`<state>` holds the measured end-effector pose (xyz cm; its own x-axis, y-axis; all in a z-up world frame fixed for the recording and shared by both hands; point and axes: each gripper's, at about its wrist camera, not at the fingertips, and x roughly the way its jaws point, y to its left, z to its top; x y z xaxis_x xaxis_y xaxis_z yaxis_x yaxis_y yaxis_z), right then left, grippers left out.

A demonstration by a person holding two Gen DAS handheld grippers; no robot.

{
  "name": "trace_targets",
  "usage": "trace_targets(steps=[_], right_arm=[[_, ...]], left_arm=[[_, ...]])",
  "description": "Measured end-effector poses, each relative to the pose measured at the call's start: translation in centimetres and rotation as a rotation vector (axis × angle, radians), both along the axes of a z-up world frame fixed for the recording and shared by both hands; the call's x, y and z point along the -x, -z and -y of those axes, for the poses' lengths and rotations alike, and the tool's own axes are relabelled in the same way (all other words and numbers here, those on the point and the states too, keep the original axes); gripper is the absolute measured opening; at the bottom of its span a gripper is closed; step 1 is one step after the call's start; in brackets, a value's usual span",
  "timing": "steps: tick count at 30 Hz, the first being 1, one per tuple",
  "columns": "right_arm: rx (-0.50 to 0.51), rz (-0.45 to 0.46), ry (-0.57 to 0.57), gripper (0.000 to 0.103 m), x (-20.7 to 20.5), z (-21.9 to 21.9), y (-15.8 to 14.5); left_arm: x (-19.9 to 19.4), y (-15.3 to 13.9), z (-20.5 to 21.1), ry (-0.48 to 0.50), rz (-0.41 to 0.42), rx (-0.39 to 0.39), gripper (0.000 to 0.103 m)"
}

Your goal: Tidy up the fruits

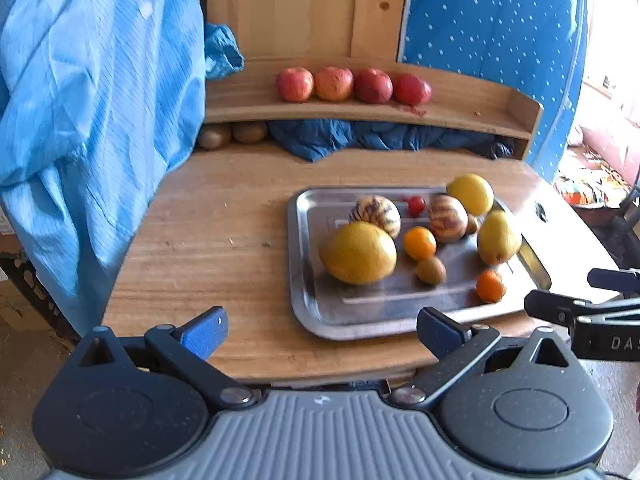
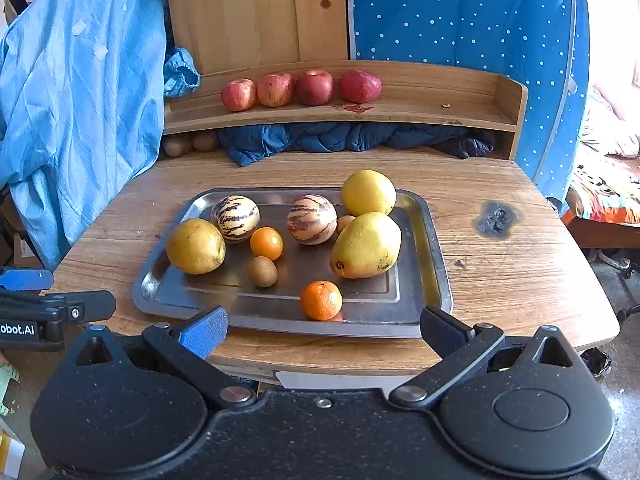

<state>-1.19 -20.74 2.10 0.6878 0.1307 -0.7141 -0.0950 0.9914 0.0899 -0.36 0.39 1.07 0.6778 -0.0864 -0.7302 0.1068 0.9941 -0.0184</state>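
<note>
Fruit on steel tray (image 2: 424, 240), four apples (image 2: 296, 88) on shelf (image 2: 440, 108), both claws (image 2: 324, 328) wide, empty.

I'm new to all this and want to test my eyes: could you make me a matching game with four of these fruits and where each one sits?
Things:
1. apples
2. orange
3. pear
4. two brown fruits

Places:
A. on the tray, at its near edge
B. lined up on the upper shelf
C. tucked under the shelf, at the left
D. on the tray's right side, beside a striped melon

Pairs: 1-B, 2-A, 3-D, 4-C
</note>
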Motion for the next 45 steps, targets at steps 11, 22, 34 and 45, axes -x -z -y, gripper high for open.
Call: trace_targets(steps=[11, 22, 34, 45], right_arm=[[0.012, 0.012, -0.011, 0.102, 0.2, -0.4, -0.4], [0.011, 0.013, -0.012, 0.102, 0.3, -0.3, -0.4], [0.01, 0.011, -0.01, 0.102, 0.3, -0.1, -0.4], [0.006, 0.004, 0.006, 0.102, 0.1, 0.8, 0.1]], left_arm=[[0.8, 0.1, -0.4, -0.005, 0.003, 0.018, 0.102], [1.1, -0.1, -0.6, -0.013, 0.009, 0.023, 0.102], [1.0, -0.1, -0.2, -0.009, 0.009, 0.017, 0.102], [0.6, -0.1, 0.4, -0.005, 0.012, 0.0, 0.102]])
